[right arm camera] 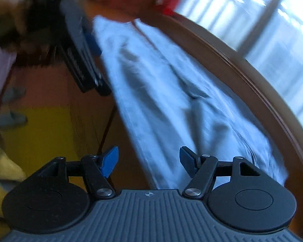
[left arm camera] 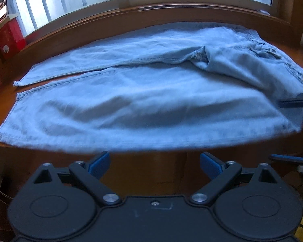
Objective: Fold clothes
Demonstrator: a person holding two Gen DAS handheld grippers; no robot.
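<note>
You had the jeans [left arm camera: 143,92] laid flat on the wooden ledge [left arm camera: 143,171], unfolded. Both the left gripper [left arm camera: 154,164] and right gripper [right arm camera: 148,161] hung spread, empty. Next, I judge: grab the near leg's edge at twelve o'clock.

I see a brown wooden ledge [left arm camera: 143,169] under the window w/ light-blue jeans [left arm camera: 143,92] spread flat along it, legs to the left, and a red box [left arm camera: 9,38] at far left.
</note>
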